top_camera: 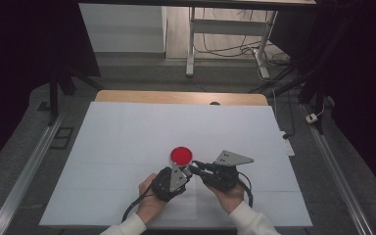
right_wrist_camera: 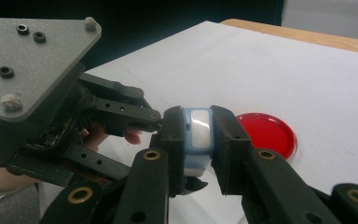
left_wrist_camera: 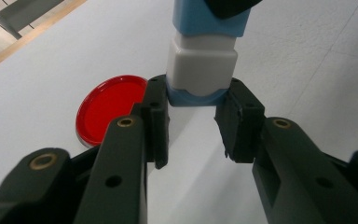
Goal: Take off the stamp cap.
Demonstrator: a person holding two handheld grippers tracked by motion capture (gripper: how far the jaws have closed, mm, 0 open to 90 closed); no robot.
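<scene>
Right in the middle of the action is a small blue and white block (left_wrist_camera: pixel 203 60), held up off the table between the two grippers, just near and right of a red round lid (top_camera: pixel 181 155). In the left gripper view the block comes down from the top, its blue lower end squeezed between the two black pads (left_wrist_camera: pixel 158 116). So the left gripper (left_wrist_camera: pixel 196 100) is pinching the block's end. In the right gripper view the same block (right_wrist_camera: pixel 199 135) sits clamped between the jaws, white face showing, blue edges around it: the right gripper (right_wrist_camera: pixel 199 140) is pinching it too. Both tools grip the one block, from opposite ends.

From the high view, the left gripper (top_camera: pixel 185 171) and the right gripper (top_camera: pixel 196 169) meet tip to tip near the front middle of the white table cover (top_camera: pixel 127 137), a hand behind each. The lid lies flat on the cover, just beyond the tips. The wooden table edge (top_camera: pixel 176 97) shows at the far side.
</scene>
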